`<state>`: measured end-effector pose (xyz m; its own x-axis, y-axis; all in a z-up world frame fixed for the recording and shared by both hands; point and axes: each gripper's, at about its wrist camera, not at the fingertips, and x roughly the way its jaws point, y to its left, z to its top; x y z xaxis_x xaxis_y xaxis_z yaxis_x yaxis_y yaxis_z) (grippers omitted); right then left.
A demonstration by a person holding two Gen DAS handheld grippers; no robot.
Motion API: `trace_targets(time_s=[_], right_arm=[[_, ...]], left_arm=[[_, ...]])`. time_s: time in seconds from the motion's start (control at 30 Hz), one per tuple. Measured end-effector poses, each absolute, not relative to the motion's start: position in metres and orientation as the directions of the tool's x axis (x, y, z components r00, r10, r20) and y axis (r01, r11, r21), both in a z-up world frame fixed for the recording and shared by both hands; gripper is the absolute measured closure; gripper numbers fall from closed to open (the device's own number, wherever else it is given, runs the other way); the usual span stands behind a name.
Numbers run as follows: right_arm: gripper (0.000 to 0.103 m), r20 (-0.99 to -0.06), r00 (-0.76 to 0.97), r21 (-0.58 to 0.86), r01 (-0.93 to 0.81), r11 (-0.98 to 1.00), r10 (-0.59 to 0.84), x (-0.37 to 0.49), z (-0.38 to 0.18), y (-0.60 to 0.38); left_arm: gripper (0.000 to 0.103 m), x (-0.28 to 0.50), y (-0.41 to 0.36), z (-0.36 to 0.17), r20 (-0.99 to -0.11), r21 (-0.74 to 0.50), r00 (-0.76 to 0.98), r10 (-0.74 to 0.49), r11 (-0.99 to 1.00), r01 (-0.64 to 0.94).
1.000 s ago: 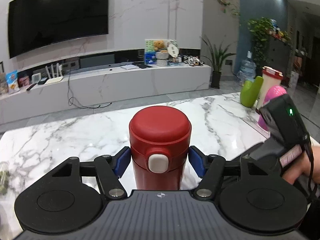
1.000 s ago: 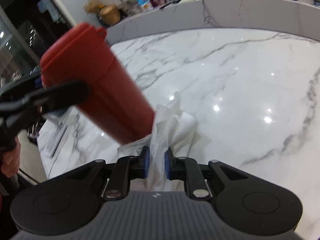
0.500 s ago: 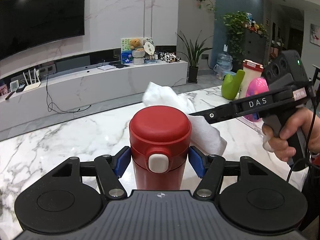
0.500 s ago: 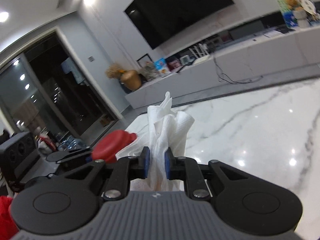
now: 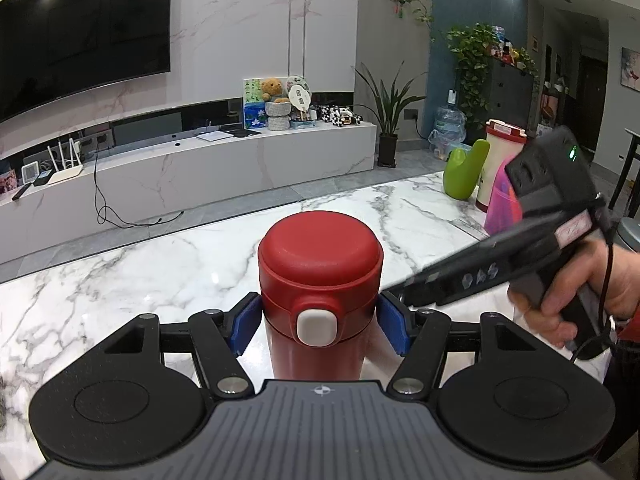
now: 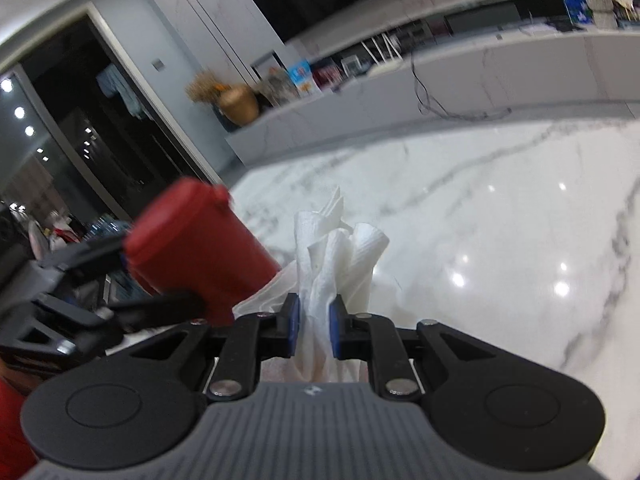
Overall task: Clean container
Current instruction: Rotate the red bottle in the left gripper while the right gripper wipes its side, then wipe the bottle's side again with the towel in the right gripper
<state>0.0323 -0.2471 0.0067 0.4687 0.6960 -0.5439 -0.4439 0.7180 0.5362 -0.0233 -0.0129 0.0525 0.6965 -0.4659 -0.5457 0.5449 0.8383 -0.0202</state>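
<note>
A red flask [image 5: 319,280] with a white push button on its lid stands upright between the blue pads of my left gripper [image 5: 319,322], which is shut on it just below the lid. In the right wrist view the same red flask [image 6: 200,248] appears tilted at the left, blurred. My right gripper [image 6: 314,328] is shut on a crumpled white paper towel [image 6: 336,256], which sits beside the flask's lower body. In the left wrist view the right gripper's black body [image 5: 552,208] and the hand holding it reach in from the right; the towel is hidden there.
A white marble table [image 5: 120,280] lies under both grippers. At its far right corner stand a green object [image 5: 466,170], a pink object [image 5: 502,204] and a white jug with a red lid [image 5: 500,160]. A TV cabinet [image 5: 200,172] runs along the wall behind.
My right gripper dropped with the towel from beside the lid to beside the flask's lower body, so the towel is out of the left wrist view. The flask stayed gripped.
</note>
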Motion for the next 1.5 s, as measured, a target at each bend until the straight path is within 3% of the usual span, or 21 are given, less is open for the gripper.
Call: trace_targets(time_s=[0.13,0.43,0.63,0.83,0.97,1.27,1.5], right_arm=[[0.085,-0.599,0.448,0.519,-0.415,0.748,0.664,0.036,-0.008,-0.24],[0.085,-0.666,0.418,0.483,-0.389,0.784,0.618,0.036,-0.025,-0.231],[0.086,-0.677,0.4,0.478,-0.399,0.782,0.618,0.033,-0.022,-0.228],[0.086,-0.678,0.384,0.47,-0.43,0.771,0.627,0.034,-0.018,-0.23],[0.086,-0.62,0.433,0.499,-0.425,0.755,0.654,0.036,-0.008,-0.24],[0.086,-0.378,0.536,0.596,-0.483,0.642,0.755,0.028,0.029,-0.272],[0.086,-0.379,0.511,0.596,-0.503,0.626,0.771,0.027,0.029,-0.27]], left_arm=[[0.034,-0.025,-0.015,0.052,-0.547,-0.04,0.715,-0.436,0.866,0.498],[0.033,-0.045,-0.048,0.046,-0.516,0.004,0.826,-0.228,0.963,0.268],[0.04,-0.047,-0.054,0.049,-0.505,0.039,0.834,-0.223,0.959,0.28],[0.041,-0.034,-0.035,0.053,-0.526,0.015,0.785,-0.327,0.92,0.393],[0.041,-0.029,-0.024,0.055,-0.538,0.006,0.743,-0.398,0.879,0.476],[0.041,-0.027,-0.02,0.055,-0.545,0.005,0.713,-0.441,0.848,0.529],[0.041,-0.027,-0.022,0.054,-0.545,0.024,0.718,-0.432,0.849,0.528]])
